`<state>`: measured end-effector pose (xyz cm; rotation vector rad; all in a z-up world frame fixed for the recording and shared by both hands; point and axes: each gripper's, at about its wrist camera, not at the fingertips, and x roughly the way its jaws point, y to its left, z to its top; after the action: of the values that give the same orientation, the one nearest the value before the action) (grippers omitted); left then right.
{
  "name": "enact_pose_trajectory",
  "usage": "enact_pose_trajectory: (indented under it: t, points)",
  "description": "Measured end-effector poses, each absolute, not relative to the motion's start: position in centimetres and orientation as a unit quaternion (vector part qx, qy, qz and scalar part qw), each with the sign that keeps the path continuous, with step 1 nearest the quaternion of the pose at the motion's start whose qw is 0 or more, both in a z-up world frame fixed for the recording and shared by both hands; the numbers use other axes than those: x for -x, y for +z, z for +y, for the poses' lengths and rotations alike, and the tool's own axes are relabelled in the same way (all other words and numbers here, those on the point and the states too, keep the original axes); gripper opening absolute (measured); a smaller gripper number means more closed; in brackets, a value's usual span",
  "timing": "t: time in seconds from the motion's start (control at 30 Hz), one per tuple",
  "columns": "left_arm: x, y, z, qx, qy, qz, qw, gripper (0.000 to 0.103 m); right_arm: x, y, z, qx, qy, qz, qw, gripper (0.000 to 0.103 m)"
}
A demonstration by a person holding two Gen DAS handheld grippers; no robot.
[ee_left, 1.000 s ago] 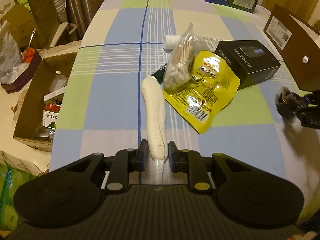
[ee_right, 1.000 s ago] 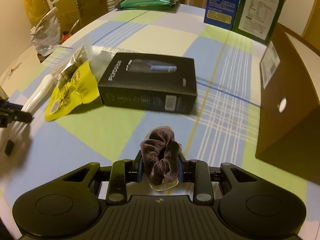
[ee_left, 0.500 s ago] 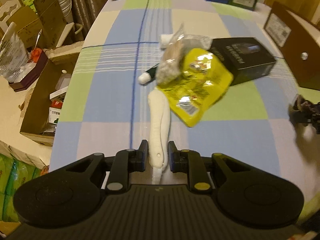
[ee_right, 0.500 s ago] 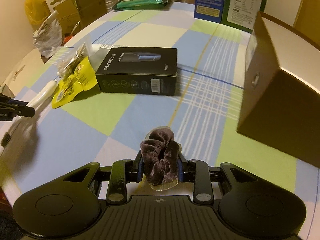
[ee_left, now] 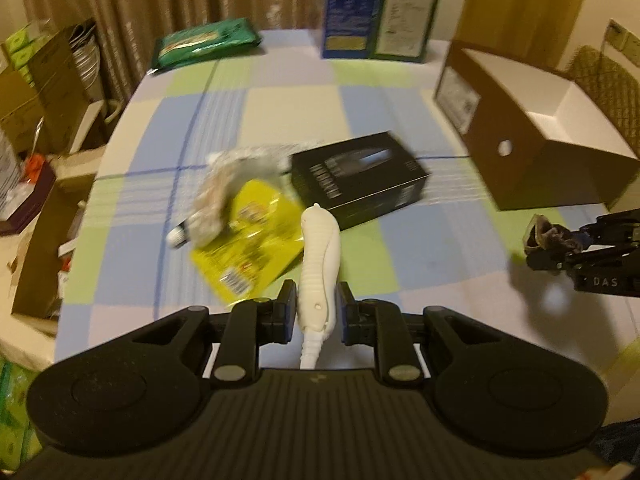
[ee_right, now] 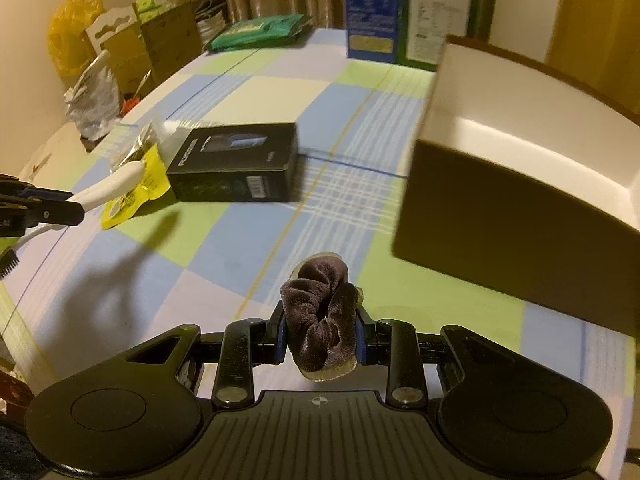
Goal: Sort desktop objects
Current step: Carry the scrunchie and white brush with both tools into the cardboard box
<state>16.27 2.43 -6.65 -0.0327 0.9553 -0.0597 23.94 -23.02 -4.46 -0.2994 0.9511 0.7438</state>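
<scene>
My left gripper (ee_left: 317,307) is shut on a white ribbed handle (ee_left: 320,256) and holds it lifted above the checked tablecloth; it also shows in the right wrist view (ee_right: 108,188). My right gripper (ee_right: 320,334) is shut on a dark brown velvet scrunchie (ee_right: 322,328), also seen from the left wrist (ee_left: 546,236). An open brown cardboard box (ee_right: 520,184) with a white inside stands at the right (ee_left: 532,148). A black product box (ee_left: 358,180), a yellow pouch (ee_left: 248,240) and a clear bag of cotton swabs (ee_left: 218,196) lie mid-table.
A green packet (ee_left: 206,42) and blue and green cartons (ee_left: 380,12) stand at the far edge. Cardboard boxes and bags (ee_left: 36,184) sit off the table's left side. A pen with a white cap (ee_left: 178,236) pokes out from under the swab bag.
Both grippers have risen and tilted up. The left one lifted the white handle off the cloth. The right one moved with the scrunchie closer to the brown box.
</scene>
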Motion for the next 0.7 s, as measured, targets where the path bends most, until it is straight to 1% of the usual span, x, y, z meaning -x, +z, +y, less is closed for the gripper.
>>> enact_pose_trajectory:
  t: [0.33,0.7]
  points:
    - [-17.8,-4.5,-3.4,0.0,-0.075,0.433,0.898,0.016,-24.7,-2.3,-28.5,0.112,0.324,0.44,0.83,0.028]
    - [-18.8,-2.7,-8.2,-0.016,-0.113,0.409,0.906,0.016,-25.6,0.0,-33.0,0.094,0.309,0.418,0.849,0.028]
